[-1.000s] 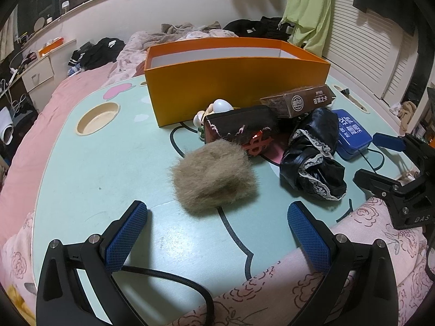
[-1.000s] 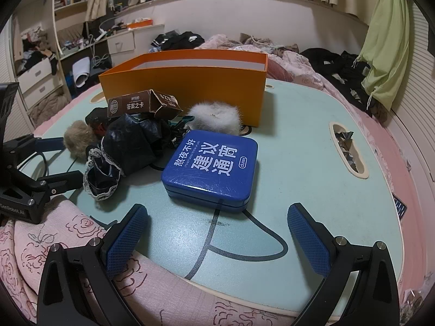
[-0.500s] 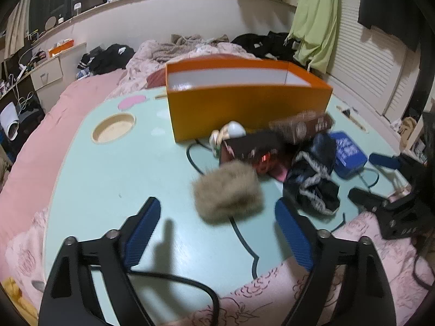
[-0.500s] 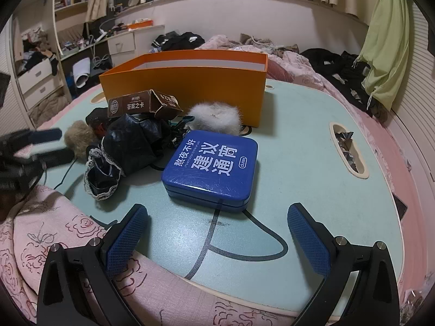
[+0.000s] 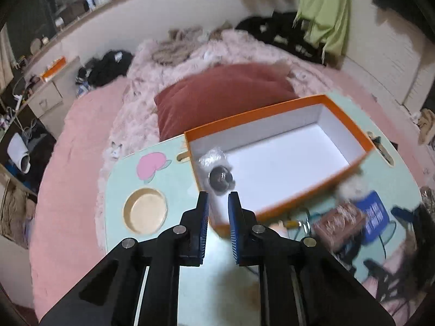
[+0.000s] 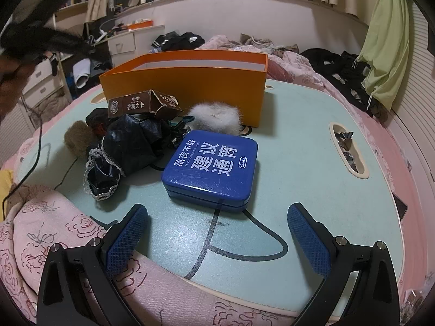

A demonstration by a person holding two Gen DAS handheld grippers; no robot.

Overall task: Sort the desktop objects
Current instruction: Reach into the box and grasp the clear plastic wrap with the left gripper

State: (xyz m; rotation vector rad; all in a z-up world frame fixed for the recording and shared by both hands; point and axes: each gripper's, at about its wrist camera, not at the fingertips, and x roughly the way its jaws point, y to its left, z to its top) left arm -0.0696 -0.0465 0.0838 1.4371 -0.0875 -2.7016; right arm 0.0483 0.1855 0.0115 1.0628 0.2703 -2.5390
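Pale green desk (image 6: 299, 163), set over a pink bed, with clutter at the near left. Orange box (image 6: 190, 87) at the far edge, open-topped. From above, white inside and nearly bare.

Left claw (image 5: 218, 198): wide open low over the desk a sec ago, now pulled shut w/ only a thin slit between the pads and nothing in it. Also swung up, looking down into the box's near-left corner. Shows in the right view only as a dark blur at top left. Right claw (image 6: 217, 209): spread wide, empty, parked at the near desk edge behind the blue tin (image 6: 212, 165), no change.

Still on the desk, outside the box:
- blue tin, flat, centre
- black lace cloth (image 6: 130, 146), crumpled, left of tin
- brown card pack (image 6: 130, 106), propped on top of the pile, flap open
- white fluff ball (image 6: 217, 119), against the box's front wall
- brown fluff ball (image 6: 77, 138), far left of the pile, same spot as before

Inside the box: one small item (image 5: 220, 178), dark shiny bead w/ white fuzz, just past the left claw's tips. Blurred, so can't tell more.

Meaning, prob.: came up empty, with the brown fluff ball not taken. Sort barely begun, w/ nearly everything left to go in. Likely needs a fresh reach down to the pile.
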